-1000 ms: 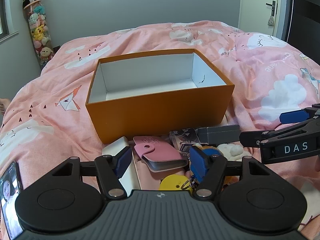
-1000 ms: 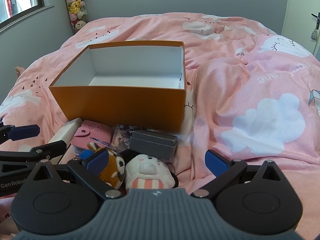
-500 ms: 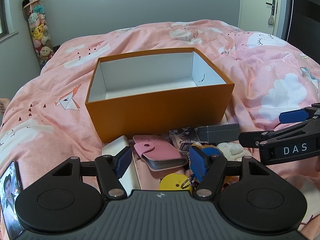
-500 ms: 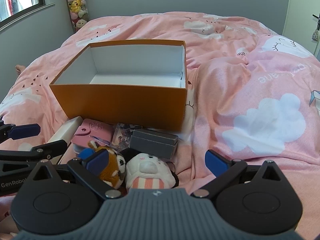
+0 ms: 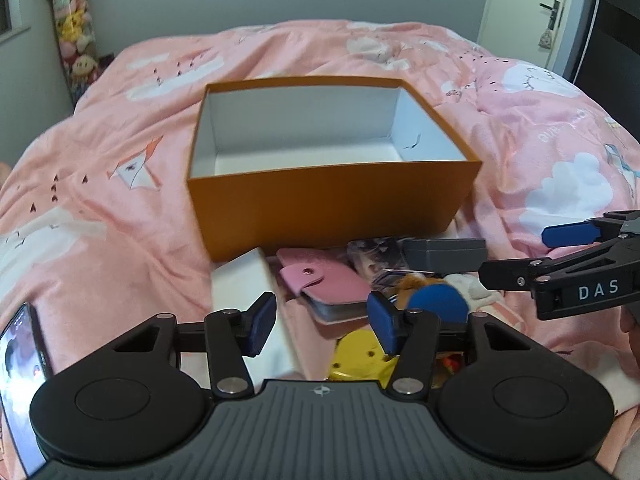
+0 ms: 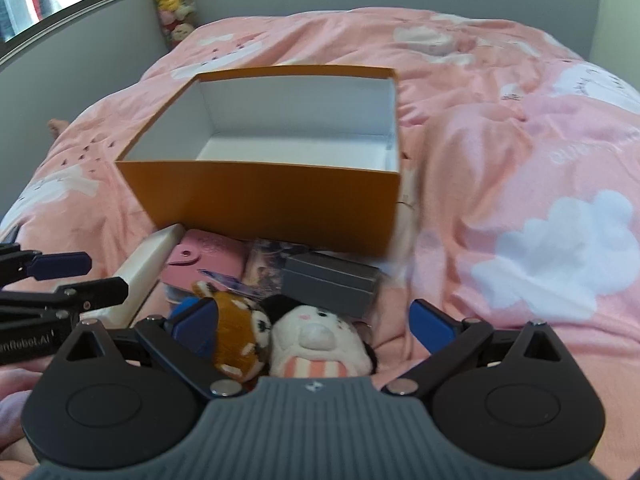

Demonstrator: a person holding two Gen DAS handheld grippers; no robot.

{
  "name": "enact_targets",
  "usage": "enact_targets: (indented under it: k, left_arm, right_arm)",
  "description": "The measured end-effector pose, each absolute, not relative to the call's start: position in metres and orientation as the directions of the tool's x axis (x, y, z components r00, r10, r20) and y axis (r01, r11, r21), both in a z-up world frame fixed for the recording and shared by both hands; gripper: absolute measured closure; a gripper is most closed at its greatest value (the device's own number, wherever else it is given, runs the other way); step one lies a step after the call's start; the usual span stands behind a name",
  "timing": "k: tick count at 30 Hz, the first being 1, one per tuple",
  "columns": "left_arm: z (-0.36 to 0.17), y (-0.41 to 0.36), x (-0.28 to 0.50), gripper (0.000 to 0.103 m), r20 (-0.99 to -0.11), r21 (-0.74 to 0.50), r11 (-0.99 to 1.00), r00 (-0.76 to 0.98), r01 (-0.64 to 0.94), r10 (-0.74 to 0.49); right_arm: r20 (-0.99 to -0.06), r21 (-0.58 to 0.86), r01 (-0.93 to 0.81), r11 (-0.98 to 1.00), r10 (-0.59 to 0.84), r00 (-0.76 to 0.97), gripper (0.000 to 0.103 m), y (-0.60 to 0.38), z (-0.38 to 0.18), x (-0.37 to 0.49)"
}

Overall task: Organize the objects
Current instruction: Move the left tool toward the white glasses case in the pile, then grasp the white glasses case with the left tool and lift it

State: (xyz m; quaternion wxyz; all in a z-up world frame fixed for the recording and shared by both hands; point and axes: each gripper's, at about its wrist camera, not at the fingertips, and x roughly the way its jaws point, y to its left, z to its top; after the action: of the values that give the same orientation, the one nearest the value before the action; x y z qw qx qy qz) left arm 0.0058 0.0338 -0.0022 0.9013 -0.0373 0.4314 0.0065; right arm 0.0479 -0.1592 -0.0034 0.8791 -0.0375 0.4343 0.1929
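An empty orange box (image 5: 328, 204) with a white inside stands on the pink bed; it also shows in the right wrist view (image 6: 264, 204). In front of it lie a white case (image 5: 240, 280), a pink card holder (image 5: 324, 280), a grey box (image 6: 332, 280), a brown plush (image 6: 240, 332), a white plush (image 6: 316, 344) and a yellow tag (image 5: 360, 356). My left gripper (image 5: 320, 328) is open and empty above the pink holder. My right gripper (image 6: 312, 320) is open and empty, with the two plush toys between its fingers.
A phone (image 5: 20, 368) lies at the left edge near my left gripper. The pink duvet (image 6: 520, 200) spreads to the right of the box. A tube of plush toys (image 5: 72, 40) stands in the far left corner. A door (image 5: 532, 8) is at the far right.
Both grippers have moved forward and tilted down a little toward the pile. The box and the objects have not moved. Both grippers stay open.
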Motion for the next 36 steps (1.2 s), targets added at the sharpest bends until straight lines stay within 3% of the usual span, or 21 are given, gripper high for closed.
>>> enact_targets:
  k: [3, 6, 13, 18, 27, 30, 36]
  left_arm:
    - [-0.004, 0.049, 0.015, 0.041, -0.809, -0.057, 0.996, 0.588, -0.065, -0.008]
    - [-0.010, 0.060, 0.028, 0.041, -0.843, -0.029, 0.997, 0.537, -0.065, 0.010]
    - [-0.037, 0.073, 0.072, 0.040, -0.926, -0.079, 0.996, 0.373, -0.042, -0.058]
    - [-0.058, 0.080, 0.101, 0.040, -0.958, -0.098, 0.986, 0.283, -0.138, -0.056]
    - [-0.083, 0.086, 0.124, 0.023, -0.989, -0.056, 0.989, 0.143, -0.139, -0.036]
    - [-0.089, 0.091, 0.125, 0.023, -0.992, -0.080, 0.988, 0.108, -0.135, -0.066]
    - [-0.084, 0.100, 0.122, 0.034, -0.988, -0.131, 0.983, 0.097, -0.128, -0.119]
  right_arm:
    - [-0.794, 0.125, -0.408, 0.904, 0.338, 0.506, 0.021, -0.152, -0.003, 0.059]
    - [-0.796, 0.131, -0.440, 0.888, 0.359, 0.487, 0.027, -0.144, 0.000, 0.072]
    - [-0.790, 0.108, -0.491, 0.864, 0.374, 0.486, 0.027, -0.128, 0.003, 0.101]
    - [-0.804, 0.104, -0.511, 0.853, 0.374, 0.462, 0.027, -0.124, -0.005, 0.115]
    - [-0.808, 0.122, -0.513, 0.850, 0.385, 0.446, 0.026, -0.117, -0.017, 0.134]
    - [-0.811, 0.136, -0.507, 0.851, 0.389, 0.436, 0.026, -0.116, -0.022, 0.138]
    - [-0.815, 0.123, -0.481, 0.868, 0.364, 0.450, 0.025, -0.118, -0.025, 0.140]
